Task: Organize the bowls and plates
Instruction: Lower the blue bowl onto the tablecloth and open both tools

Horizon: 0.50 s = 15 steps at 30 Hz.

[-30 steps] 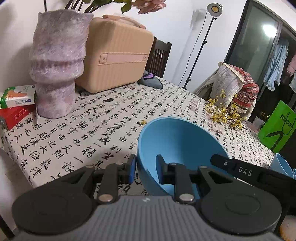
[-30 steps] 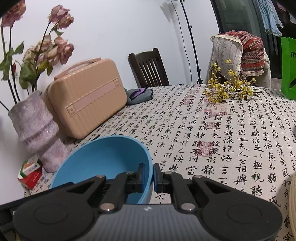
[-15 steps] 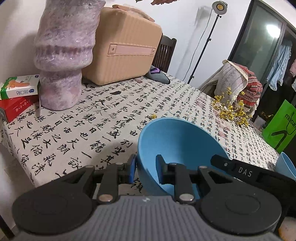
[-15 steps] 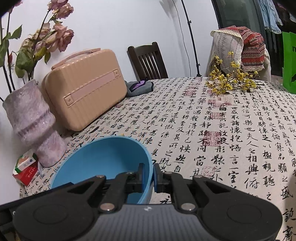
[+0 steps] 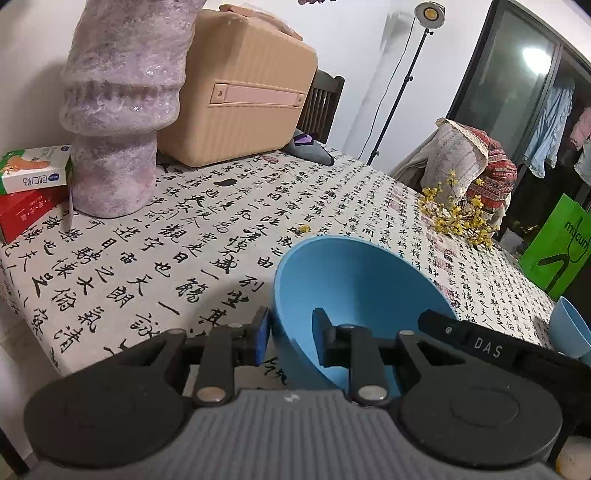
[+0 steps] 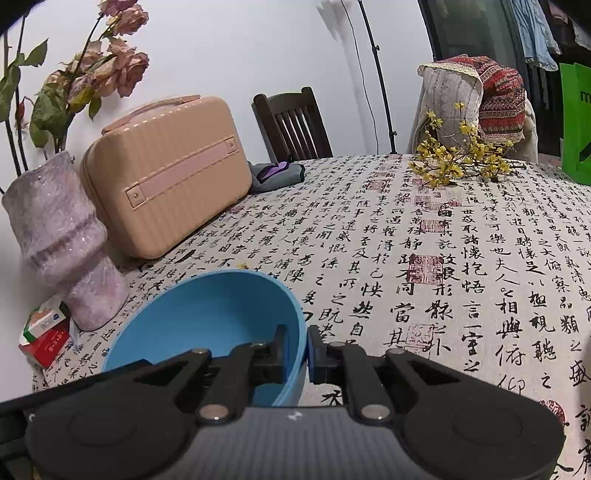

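Round blue plastic bowl, empty, sits between both grippers. Left gripper clamps its near-left rim; right gripper clamps the opposite rim. Ahead, on the calligraphy-print tablecloth: a mottled lilac ceramic vase holding dried pink roses.

1. Home, dining area: table w/ calligraphy-print cloth, wooden chair behind it.
2. Decor: vase w/ dried roses, yellow sprigs.
3. Personal stuff: beige case, boxes, throws over a chair.
4. Laundry hanging behind glass door, green bag, floor lamp.
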Each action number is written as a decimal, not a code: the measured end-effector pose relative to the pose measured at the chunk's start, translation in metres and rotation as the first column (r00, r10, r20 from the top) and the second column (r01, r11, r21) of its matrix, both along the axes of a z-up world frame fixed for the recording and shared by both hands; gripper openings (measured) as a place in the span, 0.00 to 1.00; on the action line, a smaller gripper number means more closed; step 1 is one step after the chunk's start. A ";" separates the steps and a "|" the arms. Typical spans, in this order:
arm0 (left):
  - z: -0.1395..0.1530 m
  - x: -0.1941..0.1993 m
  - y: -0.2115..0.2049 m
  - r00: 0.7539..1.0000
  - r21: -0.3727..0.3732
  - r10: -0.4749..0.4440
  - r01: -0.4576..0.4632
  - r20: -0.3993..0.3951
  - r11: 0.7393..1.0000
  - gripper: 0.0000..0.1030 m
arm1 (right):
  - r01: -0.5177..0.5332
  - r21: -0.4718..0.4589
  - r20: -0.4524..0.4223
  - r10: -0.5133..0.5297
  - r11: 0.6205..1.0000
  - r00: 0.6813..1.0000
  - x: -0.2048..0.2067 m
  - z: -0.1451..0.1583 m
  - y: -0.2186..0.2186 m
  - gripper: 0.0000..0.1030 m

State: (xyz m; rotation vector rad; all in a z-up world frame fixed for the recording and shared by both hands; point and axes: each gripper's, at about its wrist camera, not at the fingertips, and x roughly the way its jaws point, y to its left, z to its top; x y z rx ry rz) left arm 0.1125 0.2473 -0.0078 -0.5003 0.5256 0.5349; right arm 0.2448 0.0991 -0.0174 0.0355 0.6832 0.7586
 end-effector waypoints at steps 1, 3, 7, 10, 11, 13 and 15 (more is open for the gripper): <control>0.000 0.000 0.000 1.000 0.000 0.001 -0.001 0.001 1.000 0.24 | -0.001 0.000 0.004 0.001 1.000 1.000 0.000 0.000 0.000 0.12; -0.001 0.000 0.000 1.000 -0.003 0.001 -0.001 0.003 1.000 0.25 | -0.004 0.000 0.009 0.004 1.000 1.000 -0.002 0.000 0.000 0.13; -0.001 -0.003 -0.002 1.000 -0.003 0.001 -0.001 0.017 1.000 0.45 | -0.013 0.013 0.009 0.012 1.000 1.000 -0.002 0.000 -0.002 0.14; 0.004 -0.008 -0.006 0.999 0.033 0.001 -0.002 0.039 0.999 0.56 | -0.025 0.061 0.013 0.024 0.998 1.000 -0.003 0.003 -0.008 0.20; 0.006 -0.010 -0.006 0.999 0.039 -0.004 0.002 0.050 0.999 0.58 | -0.029 0.075 0.025 0.027 0.997 0.999 -0.004 0.005 -0.011 0.21; 0.010 -0.014 -0.007 0.997 0.045 -0.003 0.000 0.075 0.999 0.74 | -0.036 0.100 0.052 0.031 0.994 0.998 -0.007 0.009 -0.019 0.27; 0.016 -0.020 -0.011 0.994 0.071 -0.002 -0.006 0.106 0.997 0.77 | -0.031 0.122 0.080 0.021 0.992 0.997 -0.008 0.013 -0.029 0.41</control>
